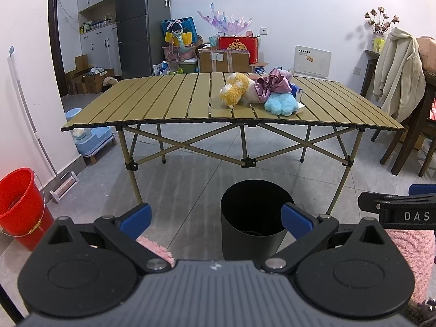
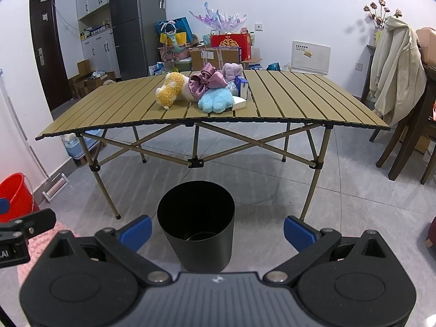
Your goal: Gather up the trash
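Note:
A black round bin (image 1: 252, 218) (image 2: 196, 224) stands on the grey floor in front of the folding table (image 1: 152, 103) (image 2: 299, 98). On the table lie a yellow plush (image 1: 235, 90) (image 2: 170, 88), a blue plush (image 1: 282, 105) (image 2: 215, 102), a purple bow (image 1: 272, 84) (image 2: 208, 80), a blue-white carton (image 2: 242, 85) and a white flat box (image 2: 239, 103). My left gripper (image 1: 216, 219) is open, empty, low over the floor before the bin. My right gripper (image 2: 218, 230) is open and empty too, the bin between its fingertips in view.
A red bucket (image 1: 20, 204) (image 2: 16, 193) sits at the left wall beside a mop (image 1: 30, 120). Dark chairs with a cream jacket (image 1: 397, 73) (image 2: 395, 65) stand on the right. Boxes and bags pile against the back wall. A pink fluffy rug (image 1: 411, 256) lies under the grippers.

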A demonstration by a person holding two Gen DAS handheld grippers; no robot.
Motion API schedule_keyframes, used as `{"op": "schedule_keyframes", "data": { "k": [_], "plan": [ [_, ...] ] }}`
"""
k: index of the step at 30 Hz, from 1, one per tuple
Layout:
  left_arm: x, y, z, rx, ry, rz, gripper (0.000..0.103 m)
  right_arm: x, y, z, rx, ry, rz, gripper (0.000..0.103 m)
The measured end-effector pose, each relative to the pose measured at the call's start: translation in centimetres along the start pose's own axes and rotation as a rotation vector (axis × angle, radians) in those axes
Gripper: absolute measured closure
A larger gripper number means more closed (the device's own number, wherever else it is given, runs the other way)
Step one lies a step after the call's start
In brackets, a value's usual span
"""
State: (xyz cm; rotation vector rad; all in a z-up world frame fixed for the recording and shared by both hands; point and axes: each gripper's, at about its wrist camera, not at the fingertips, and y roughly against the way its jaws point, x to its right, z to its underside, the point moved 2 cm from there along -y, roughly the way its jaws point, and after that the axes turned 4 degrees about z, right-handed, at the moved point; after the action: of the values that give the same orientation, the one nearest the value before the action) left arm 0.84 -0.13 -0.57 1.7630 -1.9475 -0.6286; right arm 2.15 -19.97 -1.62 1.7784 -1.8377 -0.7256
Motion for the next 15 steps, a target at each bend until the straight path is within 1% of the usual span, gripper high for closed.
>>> {"op": "schedule_keyframes", "data": {
  "k": [7,15],
  "plan": [
    [-0.1,-0.8,0.0,-0.011,-0.006,-0.001,0.000,-0.1,-0.8,-0.3,0.006,-0.001,-0.001,0.000],
    [-0.3,-2.7,-1.2,-0.006,-0.011,-0.005,0.000,0.0,-2.7,-1.1,0.039,-0.007,-0.003,0.000]
  ]
}}
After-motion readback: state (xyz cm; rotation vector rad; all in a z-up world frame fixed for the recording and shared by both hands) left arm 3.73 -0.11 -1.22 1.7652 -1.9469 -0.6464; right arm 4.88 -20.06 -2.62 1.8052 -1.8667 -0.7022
